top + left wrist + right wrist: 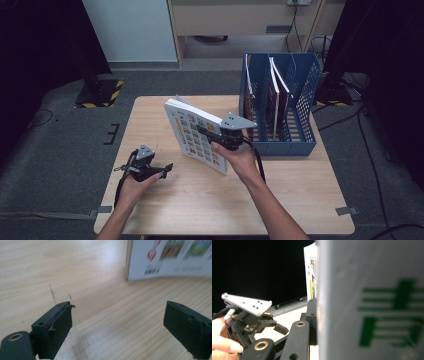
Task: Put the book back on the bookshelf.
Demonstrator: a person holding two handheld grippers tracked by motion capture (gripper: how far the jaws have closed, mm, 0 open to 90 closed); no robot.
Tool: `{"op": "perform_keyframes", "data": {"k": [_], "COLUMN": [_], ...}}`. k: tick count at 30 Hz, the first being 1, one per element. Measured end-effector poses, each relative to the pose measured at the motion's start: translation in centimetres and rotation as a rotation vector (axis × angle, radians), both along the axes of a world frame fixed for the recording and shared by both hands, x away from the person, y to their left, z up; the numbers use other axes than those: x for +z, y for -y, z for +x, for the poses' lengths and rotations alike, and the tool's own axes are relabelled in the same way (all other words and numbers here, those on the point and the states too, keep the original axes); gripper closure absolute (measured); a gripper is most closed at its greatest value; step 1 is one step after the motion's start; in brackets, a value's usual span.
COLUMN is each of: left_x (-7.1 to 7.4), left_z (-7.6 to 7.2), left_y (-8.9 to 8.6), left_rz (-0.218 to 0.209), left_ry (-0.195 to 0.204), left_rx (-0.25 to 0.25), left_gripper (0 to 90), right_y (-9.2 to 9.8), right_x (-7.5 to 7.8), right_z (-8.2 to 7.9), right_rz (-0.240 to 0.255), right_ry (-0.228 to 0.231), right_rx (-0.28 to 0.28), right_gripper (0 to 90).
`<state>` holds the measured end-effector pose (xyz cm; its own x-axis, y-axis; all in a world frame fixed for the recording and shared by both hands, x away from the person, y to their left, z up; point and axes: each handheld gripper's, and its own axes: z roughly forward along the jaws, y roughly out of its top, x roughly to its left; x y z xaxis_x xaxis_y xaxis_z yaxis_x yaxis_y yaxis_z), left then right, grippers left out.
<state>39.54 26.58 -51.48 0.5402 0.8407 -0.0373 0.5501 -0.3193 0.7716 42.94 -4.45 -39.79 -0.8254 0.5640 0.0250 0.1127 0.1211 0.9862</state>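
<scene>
A: Why are your right tongs (212, 134) clamped on the book (192, 132), tilted over the table (280, 200)?

B: So you can carry it alone. The rack (300, 100) stands just beyond those tongs, likely its home.

A: And your left tongs (167, 169)?

B: Wide apart, empty, low over the table; the book's corner sits just ahead of them.

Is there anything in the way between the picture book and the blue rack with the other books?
Nothing visible blocks it. The right gripper holds the picture book tilted just left of the blue rack, with only bare table between. The rack's right compartment looks free. The left gripper, open, sits well away.
</scene>
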Motion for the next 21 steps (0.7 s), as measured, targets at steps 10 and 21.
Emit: {"op": "perform_keyframes", "data": {"k": [10,21], "left_x": [-1.2,-2.0], "left_z": [0.4,0.6], "left_y": [0.0,0.0], "left_rz": [0.066,0.098], "left_ry": [-0.054,-0.076], "left_rx": [0.034,0.048], "left_gripper": [5.8,5.0], "right_y": [1.0,2.0], "right_x": [0.9,1.5], "right_z": [-0.3,-0.8], "right_rz": [0.011,0.014], "right_ry": [0.011,0.022], "right_rx": [-0.014,-0.017], "right_gripper": [74.0,74.0]}}
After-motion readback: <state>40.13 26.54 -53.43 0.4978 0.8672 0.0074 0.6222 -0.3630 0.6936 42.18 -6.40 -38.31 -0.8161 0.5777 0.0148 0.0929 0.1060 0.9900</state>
